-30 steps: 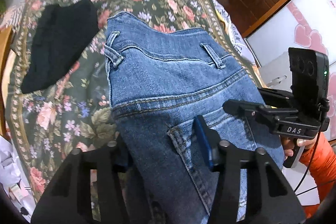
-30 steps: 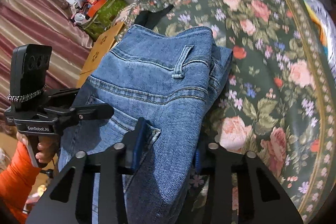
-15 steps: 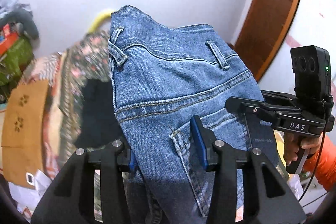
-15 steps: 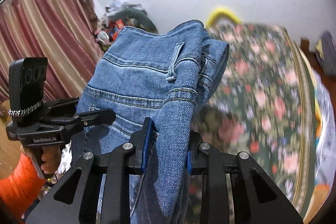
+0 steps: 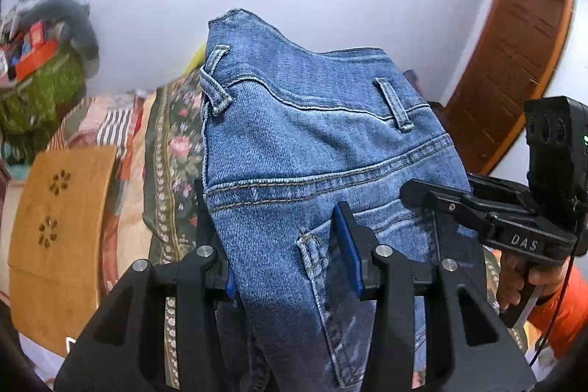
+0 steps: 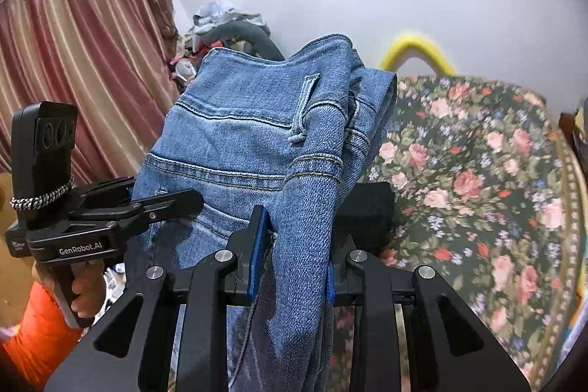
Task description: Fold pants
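The blue jeans (image 5: 312,142), bunched and folded over at the waistband, hang in the air above the bed, back pocket and belt loops facing me. My left gripper (image 5: 288,256) is shut on the denim by the back pocket, blue pads pressing both sides. My right gripper (image 6: 294,259) is shut on the thick side-seam fold of the jeans (image 6: 239,142). Each gripper shows in the other's view: the right gripper (image 5: 477,215) at the jeans' right edge, the left gripper (image 6: 165,204) at their left edge. The legs hang down out of sight.
A floral bed cover (image 6: 477,171) lies below, with a black garment (image 6: 367,208) on it behind the jeans. A tan wooden board (image 5: 58,208) stands at the bed's left, a wooden door (image 5: 514,43) to the right. A curtain (image 6: 73,61) and a clutter pile (image 5: 36,61) fill the left.
Both grippers have lifted the jeans up off the bed and tilted upward, so the wall now stands behind the denim. Both grips tightened slightly on the fabric.
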The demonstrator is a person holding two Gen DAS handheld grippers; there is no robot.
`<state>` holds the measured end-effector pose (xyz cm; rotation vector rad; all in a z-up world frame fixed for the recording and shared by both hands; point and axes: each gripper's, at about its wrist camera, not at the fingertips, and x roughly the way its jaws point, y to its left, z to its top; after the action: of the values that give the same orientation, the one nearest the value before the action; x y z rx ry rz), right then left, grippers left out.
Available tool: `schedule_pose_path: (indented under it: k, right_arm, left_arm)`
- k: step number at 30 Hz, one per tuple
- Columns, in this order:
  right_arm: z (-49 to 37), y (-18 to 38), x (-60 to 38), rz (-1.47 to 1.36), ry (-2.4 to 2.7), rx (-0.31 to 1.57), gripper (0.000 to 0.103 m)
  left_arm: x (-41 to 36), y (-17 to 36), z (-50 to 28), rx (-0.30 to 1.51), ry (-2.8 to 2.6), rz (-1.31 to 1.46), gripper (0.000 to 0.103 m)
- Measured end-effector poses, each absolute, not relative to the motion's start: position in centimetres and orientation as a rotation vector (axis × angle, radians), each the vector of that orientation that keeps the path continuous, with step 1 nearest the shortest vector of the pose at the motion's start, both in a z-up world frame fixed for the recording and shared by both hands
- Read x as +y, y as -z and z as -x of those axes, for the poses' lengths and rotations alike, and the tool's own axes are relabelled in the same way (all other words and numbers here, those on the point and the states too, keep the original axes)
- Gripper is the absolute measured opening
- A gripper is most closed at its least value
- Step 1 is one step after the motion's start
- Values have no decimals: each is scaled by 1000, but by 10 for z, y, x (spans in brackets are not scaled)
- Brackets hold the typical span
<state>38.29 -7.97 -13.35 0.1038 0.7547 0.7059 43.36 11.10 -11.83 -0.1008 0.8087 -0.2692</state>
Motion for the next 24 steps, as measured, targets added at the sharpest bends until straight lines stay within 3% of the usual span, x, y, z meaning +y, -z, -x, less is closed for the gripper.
schedule_pose_path:
  k: [18, 24]
  right_arm:
    - [-479, 264, -40, 13, -597, 1000, 27]
    - [-458, 258, -50, 37, -587, 980, 35]
  left_arm:
    - [132, 289, -548, 1047, 169, 188, 45]
    - [142, 289, -532, 1056, 98, 208, 57]
